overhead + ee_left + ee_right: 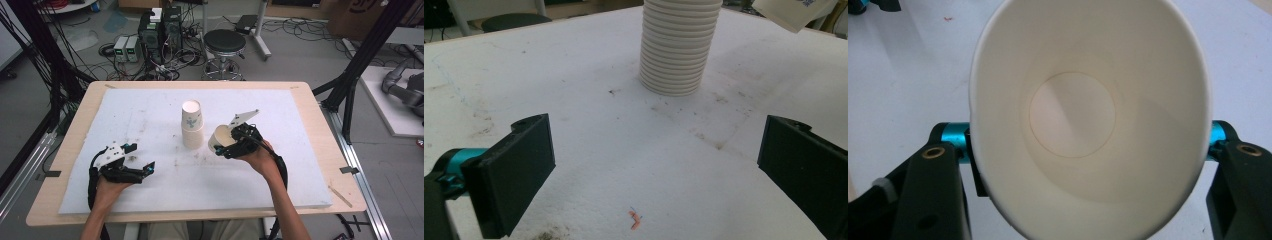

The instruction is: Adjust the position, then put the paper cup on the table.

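- High view: one paper cup (pixel 220 138) clamped in the right gripper (pixel 227 145), tipped on its side with the mouth facing left, just right of the stack of cups (pixel 192 125) and close against it. Stack upright near the middle of the white surface (pixel 150 115). Left gripper (pixel 137 160) low over the near-left part, jaws spread with nothing between them, well apart from the stack.
- Left gripper view: wide-open jaws framing bare foam; ribbed stack of rims (pixel 677 47) ahead at the far middle, untouched. Edge of the held cup (pixel 789 12) at the top right, lifted clear of the foam.
- Right gripper view: cup (pixel 1088 115) pinched across its rim between both jaws, mouth toward the camera, empty inside, rim squeezed slightly oval.
- Judged progress: one cup in hand and free of the stack; whether meant for stacking or for setting down cannot be told. Placing and releasing it remain, as does anything for the idle left gripper.
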Motion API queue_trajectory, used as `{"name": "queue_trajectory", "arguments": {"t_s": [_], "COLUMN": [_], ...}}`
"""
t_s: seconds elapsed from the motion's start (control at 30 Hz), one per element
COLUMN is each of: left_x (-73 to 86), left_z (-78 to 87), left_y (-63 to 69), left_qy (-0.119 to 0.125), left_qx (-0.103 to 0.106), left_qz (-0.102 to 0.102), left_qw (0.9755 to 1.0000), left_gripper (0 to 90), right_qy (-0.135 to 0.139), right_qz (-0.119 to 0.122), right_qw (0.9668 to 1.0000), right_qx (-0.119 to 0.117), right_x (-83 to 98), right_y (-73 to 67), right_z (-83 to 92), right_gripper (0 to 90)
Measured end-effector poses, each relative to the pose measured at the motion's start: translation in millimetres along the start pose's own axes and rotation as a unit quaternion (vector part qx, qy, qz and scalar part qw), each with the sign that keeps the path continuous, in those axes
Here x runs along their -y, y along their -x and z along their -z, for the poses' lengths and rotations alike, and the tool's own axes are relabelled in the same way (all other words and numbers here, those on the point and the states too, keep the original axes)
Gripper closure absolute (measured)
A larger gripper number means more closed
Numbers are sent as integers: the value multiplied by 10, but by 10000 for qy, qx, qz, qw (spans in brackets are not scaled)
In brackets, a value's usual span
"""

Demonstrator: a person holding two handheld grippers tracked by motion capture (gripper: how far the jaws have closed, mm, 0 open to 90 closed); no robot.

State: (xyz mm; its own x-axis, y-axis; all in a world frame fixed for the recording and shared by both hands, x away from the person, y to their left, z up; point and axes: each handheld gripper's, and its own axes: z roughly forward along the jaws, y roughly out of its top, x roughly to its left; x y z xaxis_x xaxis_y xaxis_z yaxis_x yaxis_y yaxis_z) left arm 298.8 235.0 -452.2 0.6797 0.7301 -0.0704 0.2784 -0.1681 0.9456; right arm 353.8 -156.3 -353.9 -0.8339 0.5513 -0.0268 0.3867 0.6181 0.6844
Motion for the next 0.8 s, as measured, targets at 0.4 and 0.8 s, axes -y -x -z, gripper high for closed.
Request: {"name": "queue_trajectory", "arguments": {"t_s": [0.4,0.8], "left_x": [4,5], "left_z": [4,1], "left_y": [-5,-2], "left_qy": [14,15], "left_qx": [-24,-32], "left_qz": [40,21], "left_qw": [10000,10000], "left_gripper": [18,18], "right_qy": [54,-243], "right_qz": [-70,-233], "right_qw": [10000,9991], "right_qx": [42,272], "right_x": [4,3], "right_y": [38,189], "right_z": [57,-36], "right_gripper": [329,329]}}
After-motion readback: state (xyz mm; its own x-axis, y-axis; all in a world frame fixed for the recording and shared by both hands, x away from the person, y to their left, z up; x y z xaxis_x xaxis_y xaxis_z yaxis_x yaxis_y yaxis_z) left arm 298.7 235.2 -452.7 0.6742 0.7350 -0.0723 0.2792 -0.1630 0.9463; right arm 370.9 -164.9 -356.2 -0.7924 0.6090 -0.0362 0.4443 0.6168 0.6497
